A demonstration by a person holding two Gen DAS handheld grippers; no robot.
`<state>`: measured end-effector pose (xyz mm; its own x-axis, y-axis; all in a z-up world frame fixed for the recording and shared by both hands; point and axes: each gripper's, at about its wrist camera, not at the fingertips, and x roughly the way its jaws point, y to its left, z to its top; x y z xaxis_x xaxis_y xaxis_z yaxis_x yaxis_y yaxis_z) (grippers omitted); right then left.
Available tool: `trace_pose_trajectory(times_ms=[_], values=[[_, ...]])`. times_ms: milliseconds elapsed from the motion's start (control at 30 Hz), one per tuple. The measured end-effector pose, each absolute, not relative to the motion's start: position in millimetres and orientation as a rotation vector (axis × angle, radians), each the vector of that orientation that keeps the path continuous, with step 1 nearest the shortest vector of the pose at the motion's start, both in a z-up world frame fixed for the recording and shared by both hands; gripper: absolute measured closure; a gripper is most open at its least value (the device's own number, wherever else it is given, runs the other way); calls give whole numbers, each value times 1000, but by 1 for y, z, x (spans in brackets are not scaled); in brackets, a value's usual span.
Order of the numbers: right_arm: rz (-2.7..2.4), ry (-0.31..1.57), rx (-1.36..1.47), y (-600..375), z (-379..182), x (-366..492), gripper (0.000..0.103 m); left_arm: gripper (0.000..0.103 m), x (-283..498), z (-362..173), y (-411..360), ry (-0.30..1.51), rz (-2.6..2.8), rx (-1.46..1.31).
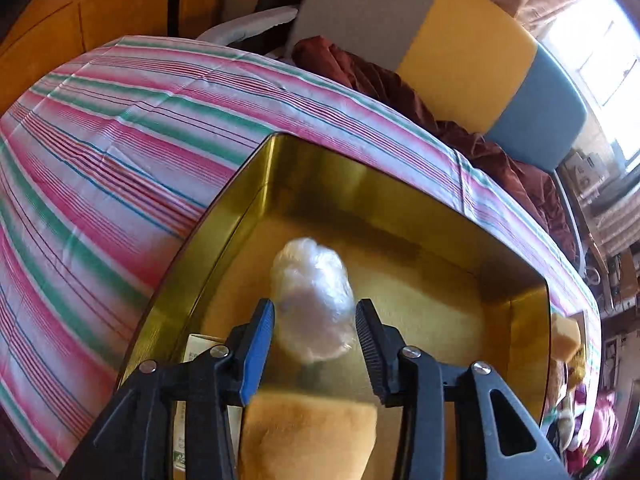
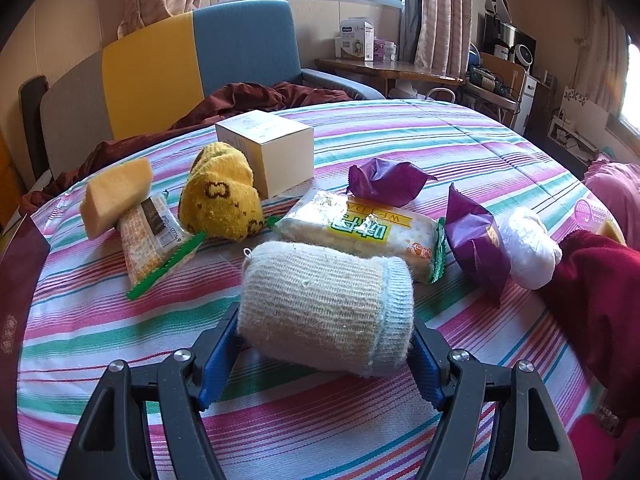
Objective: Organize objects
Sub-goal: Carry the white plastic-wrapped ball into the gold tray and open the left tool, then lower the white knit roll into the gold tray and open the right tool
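Note:
In the left wrist view, my left gripper (image 1: 315, 312) is open above a gold tin box (image 1: 256, 208). A blurred white plastic bundle (image 1: 312, 300) is between and beyond the fingers, apart from them, over the box floor. A yellow sponge (image 1: 308, 436) and a small carton (image 1: 200, 354) lie in the box below. In the right wrist view, my right gripper (image 2: 324, 344) is shut on a rolled cream sock (image 2: 326, 304), just above the striped cloth.
On the striped cloth (image 2: 440, 140) lie a yellow sponge (image 2: 116, 196), cracker packets (image 2: 360, 228), yellow socks (image 2: 220, 196), a white box (image 2: 268, 148), purple wrappers (image 2: 384, 182), a white bundle (image 2: 528, 246) and red cloth (image 2: 600, 300). A sofa (image 2: 160, 68) stands behind.

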<state>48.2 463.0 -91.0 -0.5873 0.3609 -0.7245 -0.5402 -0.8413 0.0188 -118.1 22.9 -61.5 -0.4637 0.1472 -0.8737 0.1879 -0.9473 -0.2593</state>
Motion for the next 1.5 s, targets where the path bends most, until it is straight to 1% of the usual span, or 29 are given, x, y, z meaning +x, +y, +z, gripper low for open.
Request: trace_pose_trajectory(times_ms=[133, 233, 367, 467, 567, 667, 700, 867, 967, 1100, 1200, 1367, 1400, 1467, 1500], values=[[2396, 325, -1016, 463, -90, 50, 29, 61, -90, -54, 27, 386, -2716, 1528], [2411, 331, -1003, 462, -88, 52, 31, 61, -71, -49, 31, 354, -2802, 1450], [2503, 325, -1013, 450, -85, 55, 32, 60, -44, -47, 33, 387, -2872, 1387], [2568, 253, -1063, 431, -83, 51, 32, 59, -28, -51, 30, 442, -2911, 1347], [2640, 288, -1052, 413, -70, 52, 32, 59, -20, -52, 33, 407, -2960, 1305], [2737, 372, -1003, 390, -45, 51, 32, 59, -12, -54, 30, 446, -2986, 1262], [2766, 373, -989, 381, -38, 50, 32, 59, -9, -56, 30, 454, -2996, 1252], [2968, 322, -967, 317, -3, 35, 32, 59, 0, -55, 33, 376, -3016, 1215], [3054, 271, -1040, 282, 4, 23, 31, 59, 7, -55, 34, 342, -3031, 1208], [3098, 179, -1221, 241, -2, 6, 31, 59, 15, -55, 32, 305, -3044, 1193], [3102, 113, -1382, 212, -14, -6, 30, 59, 16, -54, 27, 326, -3036, 1196], [3065, 21, -1520, 183, -28, -25, 30, 59, 12, -53, 13, 405, -2997, 1210], [3042, 31, -1561, 180, -32, -32, 30, 59, 12, -53, 10, 424, -2996, 1209], [3032, 81, -1599, 177, -35, -37, 21, 59, 12, -52, 6, 458, -2993, 1206], [3038, 100, -1595, 176, -36, -38, 19, 59, 12, -51, 5, 468, -2996, 1200]])
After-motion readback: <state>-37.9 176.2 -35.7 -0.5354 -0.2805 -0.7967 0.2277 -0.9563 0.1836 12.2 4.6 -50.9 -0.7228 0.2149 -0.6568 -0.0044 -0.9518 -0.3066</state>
